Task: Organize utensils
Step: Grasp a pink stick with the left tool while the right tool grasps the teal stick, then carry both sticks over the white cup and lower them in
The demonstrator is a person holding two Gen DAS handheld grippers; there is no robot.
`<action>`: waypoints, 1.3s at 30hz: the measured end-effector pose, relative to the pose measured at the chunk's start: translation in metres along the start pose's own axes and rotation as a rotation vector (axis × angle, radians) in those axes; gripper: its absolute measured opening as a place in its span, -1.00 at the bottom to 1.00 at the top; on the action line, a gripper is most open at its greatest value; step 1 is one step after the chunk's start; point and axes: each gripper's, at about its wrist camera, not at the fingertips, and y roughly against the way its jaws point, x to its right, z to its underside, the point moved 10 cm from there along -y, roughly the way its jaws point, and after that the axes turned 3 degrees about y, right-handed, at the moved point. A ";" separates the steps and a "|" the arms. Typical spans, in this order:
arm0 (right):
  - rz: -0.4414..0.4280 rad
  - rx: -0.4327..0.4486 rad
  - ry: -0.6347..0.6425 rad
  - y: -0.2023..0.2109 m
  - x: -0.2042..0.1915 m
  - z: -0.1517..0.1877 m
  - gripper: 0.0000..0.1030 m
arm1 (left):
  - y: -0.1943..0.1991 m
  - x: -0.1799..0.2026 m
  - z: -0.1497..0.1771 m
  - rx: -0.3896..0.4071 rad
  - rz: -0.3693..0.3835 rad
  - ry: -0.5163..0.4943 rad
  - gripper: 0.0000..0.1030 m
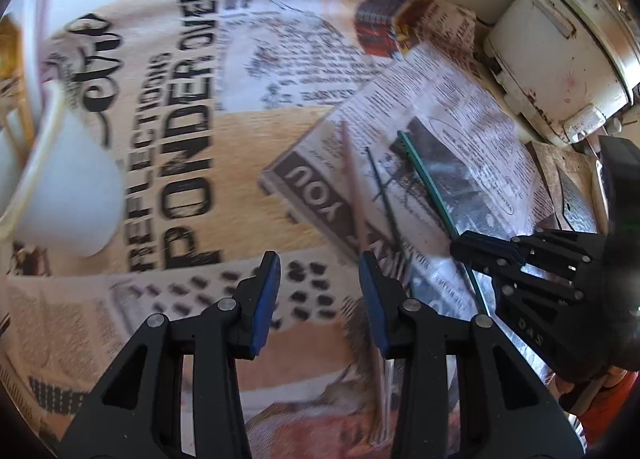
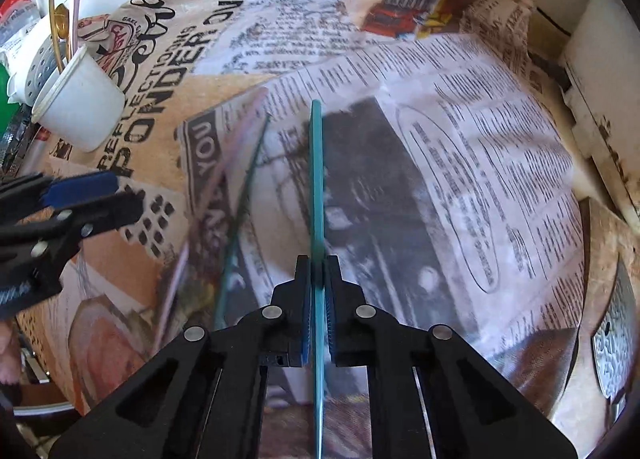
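Observation:
My right gripper (image 2: 318, 261) is shut on a thin teal utensil (image 2: 316, 179), which runs straight out between the pads over the newspaper. The left wrist view has that teal utensil (image 1: 428, 179) and the right gripper (image 1: 460, 247) at the right. Beside it lie a dark thin utensil (image 1: 382, 195) and a pink one (image 1: 354, 187). My left gripper (image 1: 318, 259) hovers open just short of these two, with nothing between its blue pads. A white cup (image 1: 68, 187) stands at the far left; in the right wrist view the cup (image 2: 80, 103) appears empty.
Newspaper sheets (image 1: 192, 131) cover the table. A white rice cooker (image 1: 560, 59) stands at the back right. Behind the cup, a grey perforated holder (image 2: 40, 63) has gold and pink utensils in it. A textured metal object (image 2: 612, 343) lies at the right edge.

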 end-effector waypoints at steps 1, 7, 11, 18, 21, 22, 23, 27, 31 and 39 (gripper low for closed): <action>-0.015 -0.006 -0.008 0.000 0.002 0.000 -0.88 | -0.004 0.004 -0.002 -0.007 0.004 -0.008 -0.26; -0.041 -0.026 -0.014 -0.001 0.003 -0.007 -0.88 | -0.024 0.016 -0.013 -0.053 -0.010 -0.045 -0.54; -0.045 -0.044 0.014 -0.004 -0.003 -0.008 -0.78 | -0.032 0.022 -0.017 -0.066 -0.016 -0.066 -0.56; -0.044 -0.045 0.057 -0.008 -0.004 -0.011 -0.87 | -0.038 0.034 -0.023 -0.090 0.007 -0.107 -0.57; -0.078 -0.045 0.017 -0.006 0.003 -0.009 -0.88 | -0.042 0.039 -0.028 -0.112 0.018 -0.098 -0.76; -0.082 -0.043 0.009 -0.005 0.003 -0.009 -0.88 | -0.043 0.040 -0.029 -0.119 0.030 -0.086 -0.87; -0.094 -0.041 -0.001 -0.004 0.003 -0.008 -0.88 | -0.045 0.043 -0.030 -0.132 0.050 -0.071 -0.89; -0.111 -0.027 -0.022 0.001 0.000 -0.003 -0.88 | -0.045 0.049 -0.028 -0.128 0.042 -0.090 -0.91; -0.117 0.006 -0.046 0.014 0.002 0.000 -0.88 | -0.042 0.052 -0.023 -0.113 0.020 -0.095 -0.91; -0.105 0.106 -0.068 0.056 0.007 -0.007 -0.88 | 0.004 0.044 -0.014 0.000 0.000 -0.104 -0.92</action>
